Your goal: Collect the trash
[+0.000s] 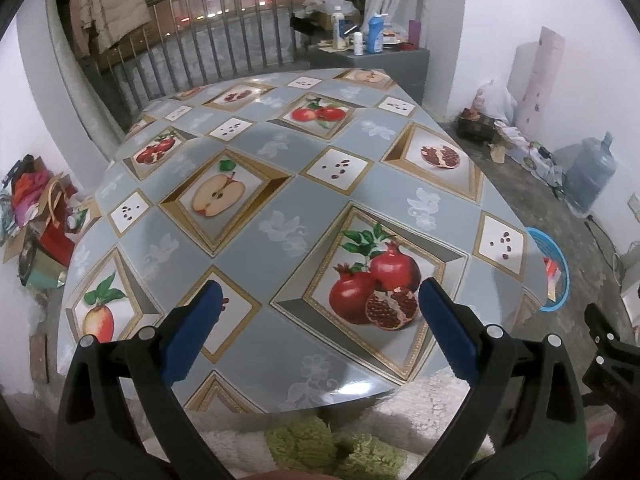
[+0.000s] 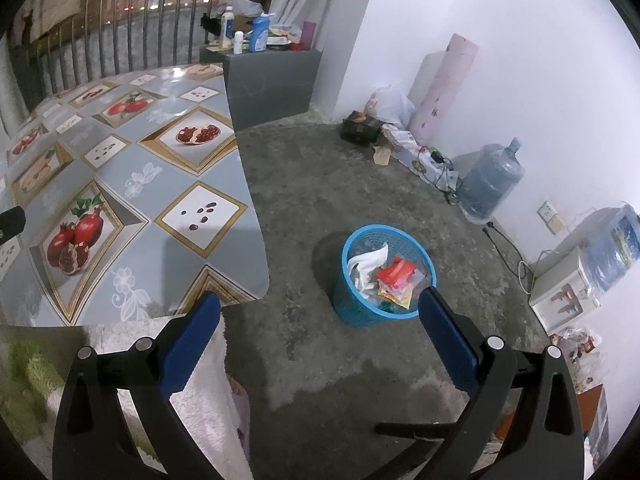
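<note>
A blue mesh trash basket stands on the concrete floor to the right of the table; it holds white paper and red and yellow wrappers. Its rim shows at the table's right edge in the left wrist view. My right gripper is open and empty above the floor, just in front of the basket. My left gripper is open and empty over the near edge of the table, which has a fruit-print cloth. I see no loose trash on the table.
A grey cabinet with bottles stands behind the table. A water jug, bags and boxes line the right wall. A metal railing runs behind. Clutter lies on the floor left of the table. A fluffy cover lies below the grippers.
</note>
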